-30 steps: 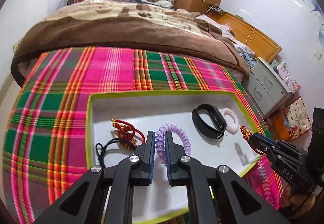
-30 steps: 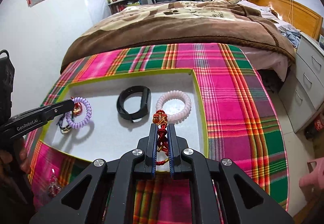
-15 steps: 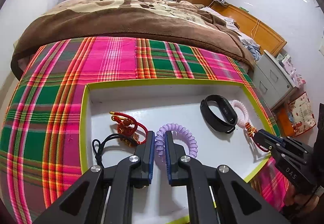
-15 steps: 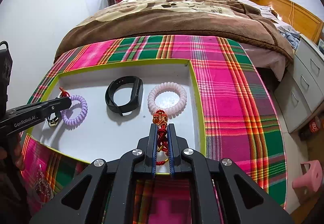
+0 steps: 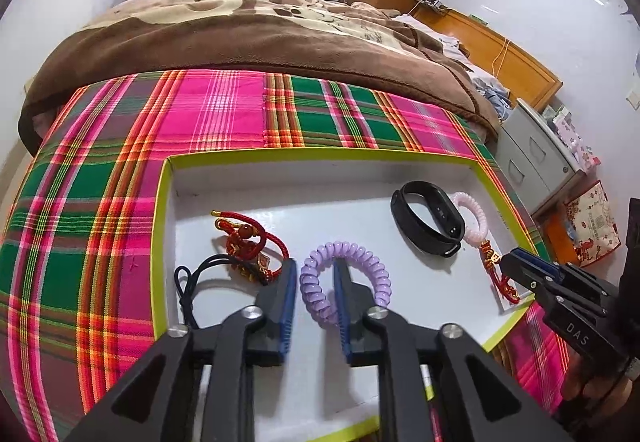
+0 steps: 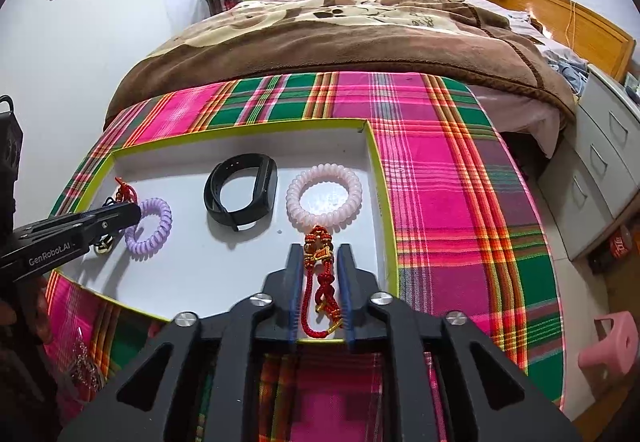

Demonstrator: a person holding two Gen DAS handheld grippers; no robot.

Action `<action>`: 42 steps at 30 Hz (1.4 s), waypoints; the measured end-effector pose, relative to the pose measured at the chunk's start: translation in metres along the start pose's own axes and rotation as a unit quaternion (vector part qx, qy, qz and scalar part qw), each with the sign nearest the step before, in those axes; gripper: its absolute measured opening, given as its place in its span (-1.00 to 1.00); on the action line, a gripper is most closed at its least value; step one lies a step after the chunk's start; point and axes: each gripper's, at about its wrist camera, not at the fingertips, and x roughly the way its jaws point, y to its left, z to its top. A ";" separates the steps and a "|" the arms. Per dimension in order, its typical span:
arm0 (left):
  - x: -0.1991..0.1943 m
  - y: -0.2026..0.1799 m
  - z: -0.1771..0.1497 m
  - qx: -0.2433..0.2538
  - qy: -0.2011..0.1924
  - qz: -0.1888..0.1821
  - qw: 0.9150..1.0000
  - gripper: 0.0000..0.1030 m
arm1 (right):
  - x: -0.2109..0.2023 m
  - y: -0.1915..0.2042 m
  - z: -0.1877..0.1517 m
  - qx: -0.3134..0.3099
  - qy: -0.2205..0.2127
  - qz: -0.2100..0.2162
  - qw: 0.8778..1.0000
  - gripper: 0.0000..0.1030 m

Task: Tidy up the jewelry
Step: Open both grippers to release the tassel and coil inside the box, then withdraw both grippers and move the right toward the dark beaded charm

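Note:
A white tray with a lime rim (image 5: 280, 156) (image 6: 240, 130) lies on the plaid cloth. In it are a purple coil bracelet (image 5: 348, 254) (image 6: 154, 226), a black band (image 5: 426, 222) (image 6: 240, 194), a pink coil bracelet (image 5: 478, 218) (image 6: 324, 198), a red cord bracelet (image 5: 248, 238) and a black cord (image 5: 188, 282). My left gripper (image 5: 315, 278) is open, its fingers astride the purple coil's near side. My right gripper (image 6: 318, 266) is open around a red knotted charm (image 6: 322, 282) that lies on the tray below the pink coil.
The plaid cloth (image 6: 440, 202) covers the bed's foot; a brown blanket (image 5: 240, 38) lies beyond. Grey drawers (image 6: 600, 170) and a pink stool (image 6: 616, 338) stand at the right. A thin chain (image 6: 84, 362) lies on the cloth left of the tray's near corner.
Both grippers have opened. The left let go of the purple coil, the right let go of the red charm, which now lies in the tray.

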 end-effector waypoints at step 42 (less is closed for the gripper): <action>-0.137 0.004 -0.119 0.000 -0.074 0.009 0.997 -0.23 | -0.079 0.040 -0.076 -0.027 -0.045 0.092 0.994 -0.22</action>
